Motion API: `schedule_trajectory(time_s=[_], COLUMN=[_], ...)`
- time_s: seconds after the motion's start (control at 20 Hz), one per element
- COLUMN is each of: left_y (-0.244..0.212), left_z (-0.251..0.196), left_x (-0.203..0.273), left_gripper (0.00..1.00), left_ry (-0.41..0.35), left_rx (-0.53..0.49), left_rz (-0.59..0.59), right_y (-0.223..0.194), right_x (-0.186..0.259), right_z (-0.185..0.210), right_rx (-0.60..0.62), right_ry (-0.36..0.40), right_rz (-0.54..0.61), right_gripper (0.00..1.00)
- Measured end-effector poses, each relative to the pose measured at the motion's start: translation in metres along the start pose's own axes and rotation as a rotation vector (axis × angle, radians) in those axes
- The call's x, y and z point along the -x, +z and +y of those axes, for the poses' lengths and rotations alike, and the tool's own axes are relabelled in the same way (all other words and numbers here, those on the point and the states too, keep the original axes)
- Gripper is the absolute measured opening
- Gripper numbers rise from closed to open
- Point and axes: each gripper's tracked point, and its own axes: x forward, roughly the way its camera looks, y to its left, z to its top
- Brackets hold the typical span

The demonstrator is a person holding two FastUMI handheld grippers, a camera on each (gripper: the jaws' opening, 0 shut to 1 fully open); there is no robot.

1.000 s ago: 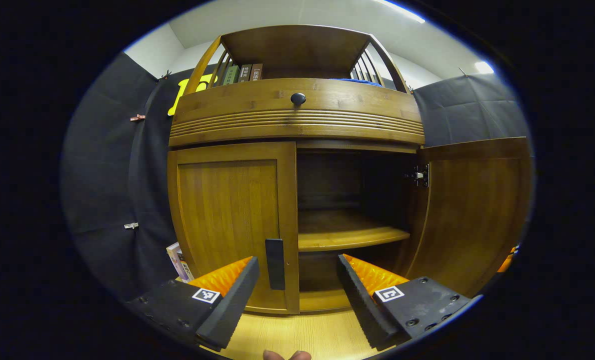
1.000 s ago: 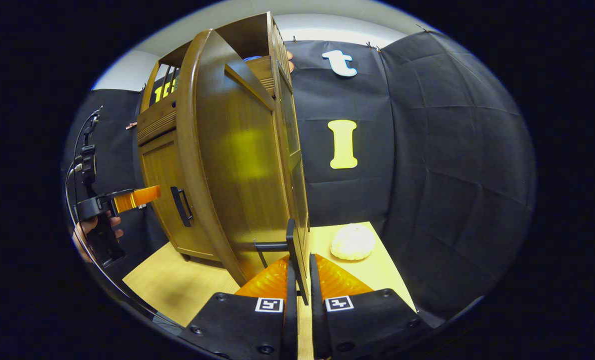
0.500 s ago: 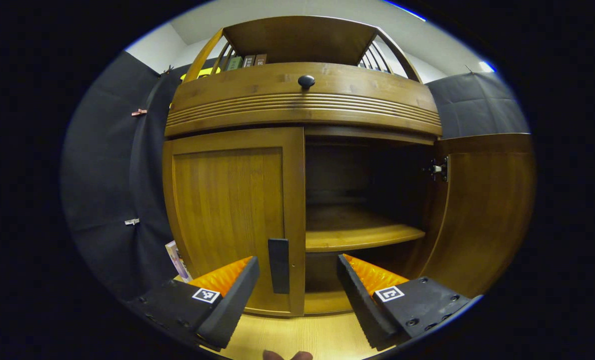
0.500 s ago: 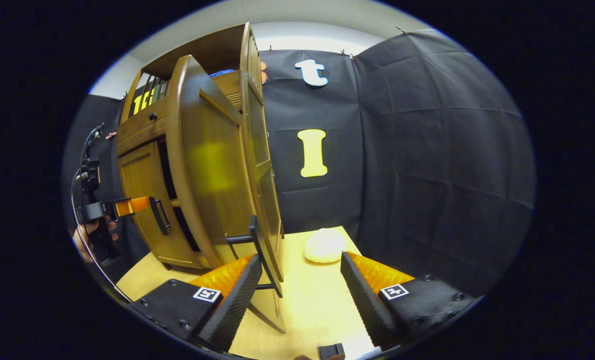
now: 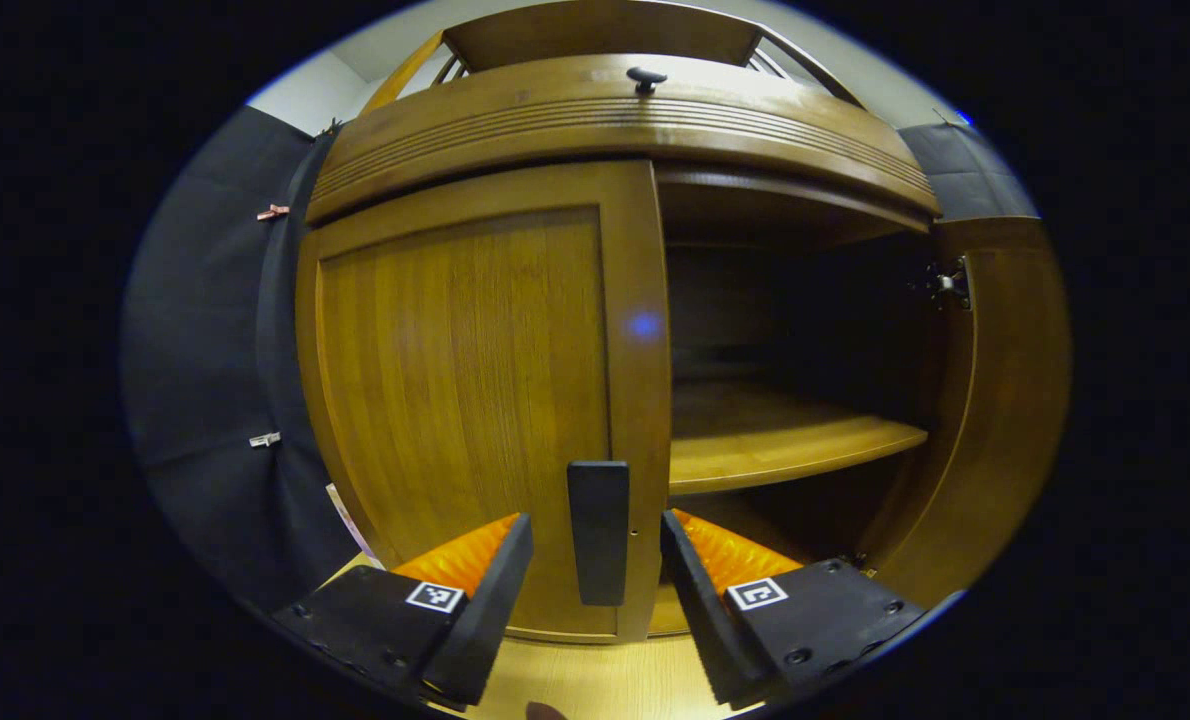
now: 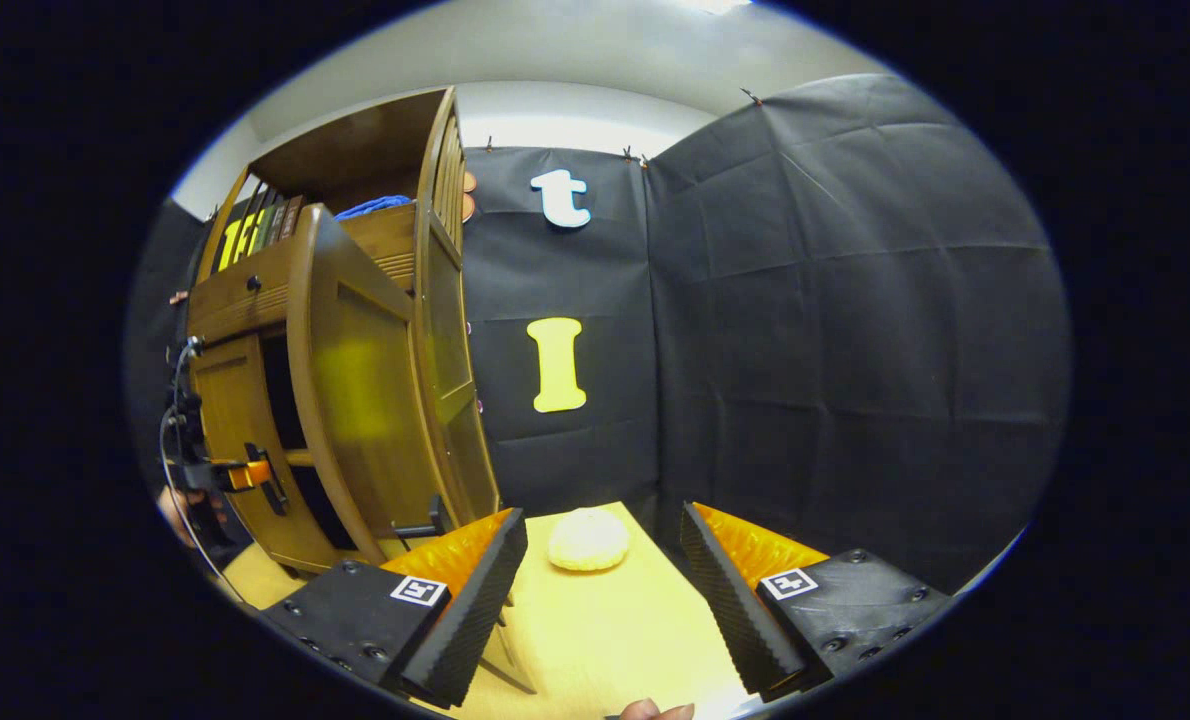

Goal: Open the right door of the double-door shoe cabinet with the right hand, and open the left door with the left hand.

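Left gripper view, gripper: the left gripper (image 5: 595, 590) sits low in front of the shoe cabinet (image 5: 615, 130), its fingers spread wide with a gap on each side of the handle
Left gripper view, handle: the dark vertical left door handle (image 5: 598, 532) stands between the two fingers; neither finger touches it
Left gripper view, left door: the left door (image 5: 465, 400) is shut, flush with the cabinet front
Left gripper view, right door: the right door (image 5: 1005, 400) stands swung out at the right edge, a metal hinge (image 5: 945, 283) at its top inner corner
Left gripper view, inside: the open right half shows a wooden shelf (image 5: 785, 445) with dark space above and below
Left gripper view, top: a drawer front with a round knob (image 5: 645, 76) runs across above the doors
Right gripper view, gripper: the right gripper (image 6: 600, 580) holds nothing, its fingers wide apart over the pale wooden tabletop (image 6: 605, 640)
Right gripper view, right door: it (image 6: 355, 400) stands open, its edge toward the camera, just left of the gripper's left finger, with its handle (image 6: 425, 522) near that fingertip but apart from it
Right gripper view, tabletop: a pale round object (image 6: 588, 539) lies beyond the fingertips, near the black cloth wall (image 6: 855, 300)
Right gripper view, far left: the left gripper (image 6: 255, 474) is level with the left door handle (image 6: 267, 480) on the cabinet front; whether it touches cannot be told
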Motion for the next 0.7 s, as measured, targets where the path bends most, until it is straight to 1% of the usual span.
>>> schedule_trajectory(time_s=[0.05,0.2,0.25,0.3,0.35,0.4,0.45,0.55,0.7], left_y=[-0.004,-0.012,-0.012,-0.012,-0.010,-0.008,-0.006,-0.007,-0.008], left_z=[-0.001,0.000,0.001,0.002,0.001,-0.002,-0.004,-0.003,-0.003], left_x=[-0.004,-0.014,-0.016,-0.019,-0.020,-0.021,-0.022,-0.022,-0.020], left_gripper=[0.76,0.69,0.62,0.59,0.54,0.52,0.46,0.38,0.36], left_ry=[-0.006,-0.005,-0.001,0.002,-0.003,-0.008,-0.008,0.007,0.003], left_rx=[0.010,0.033,0.033,0.034,0.039,0.042,0.040,0.029,0.034], left_rz=[0.013,0.034,0.036,0.034,0.027,0.021,0.013,0.015,0.024], right_y=[0.002,0.007,0.009,0.009,0.009,0.011,0.012,0.016,0.021], right_x=[0.002,0.006,0.008,0.010,0.009,0.010,0.010,0.013,0.021], right_z=[-0.003,-0.018,-0.020,-0.020,-0.020,-0.021,-0.022,-0.023,-0.021], right_rx=[-0.009,0.019,0.023,0.023,0.020,0.018,0.018,0.021,0.035], right_ry=[-0.011,-0.040,-0.041,-0.042,-0.044,-0.049,-0.054,-0.061,-0.064], right_rz=[-0.006,-0.021,-0.021,-0.018,-0.016,-0.019,-0.022,-0.030,-0.039], right_gripper=[0.98,0.98,1.00,1.00,0.98,1.00,1.00,0.98,0.98])
